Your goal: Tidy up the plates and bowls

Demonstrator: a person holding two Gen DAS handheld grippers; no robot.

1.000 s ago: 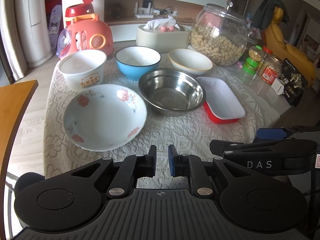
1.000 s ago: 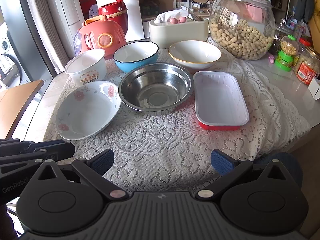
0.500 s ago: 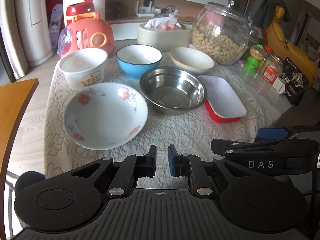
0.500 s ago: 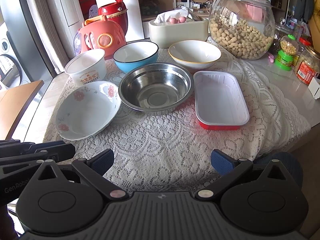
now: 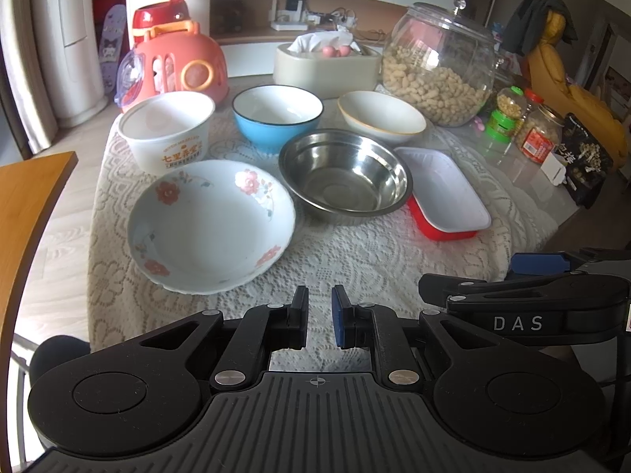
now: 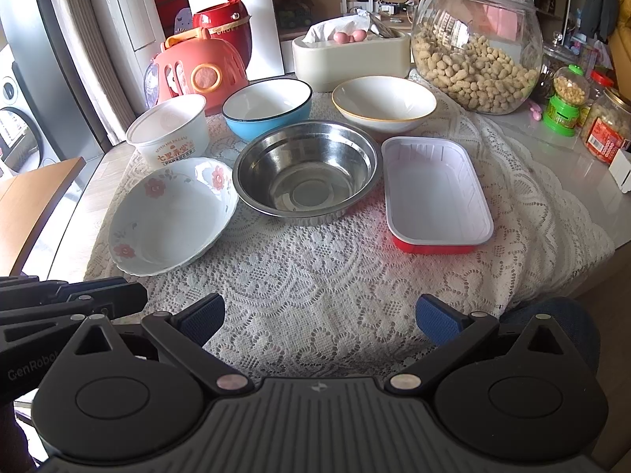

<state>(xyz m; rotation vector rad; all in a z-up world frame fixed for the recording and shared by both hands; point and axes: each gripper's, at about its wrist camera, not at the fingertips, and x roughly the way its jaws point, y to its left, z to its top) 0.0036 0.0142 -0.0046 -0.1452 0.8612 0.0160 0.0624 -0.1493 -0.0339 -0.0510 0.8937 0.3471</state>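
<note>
Status: task not begun, as far as the views show. No dish is stacked or nested; each sits alone on the lace cloth (image 6: 335,276).

Left gripper (image 5: 318,317): jaws nearly closed, a narrow gap between the pads, nothing held. It hangs over the near edge of the cloth. The floral bowl (image 5: 211,224) lies just ahead and slightly left of the jaws, the nearest dish to them.

Right gripper (image 6: 319,317): jaws wide open, empty, over bare cloth. The steel bowl (image 6: 305,171) sits straight ahead, well apart from the pads. The red tray (image 6: 435,193) lies ahead to the right, just beside the steel bowl. The floral bowl (image 6: 171,215) lies ahead to the left, its rim touching or nearly touching the steel bowl; contact cannot be confirmed.

Far row, beyond both grippers: paper tub (image 6: 169,130) at left, blue bowl (image 6: 266,108) in the middle, cream bowl (image 6: 384,102) at right.

Outstanding: all six dishes remain to be gathered. Judgement: the left jaws must open before they can take a rim; the right jaws are ready.
</note>
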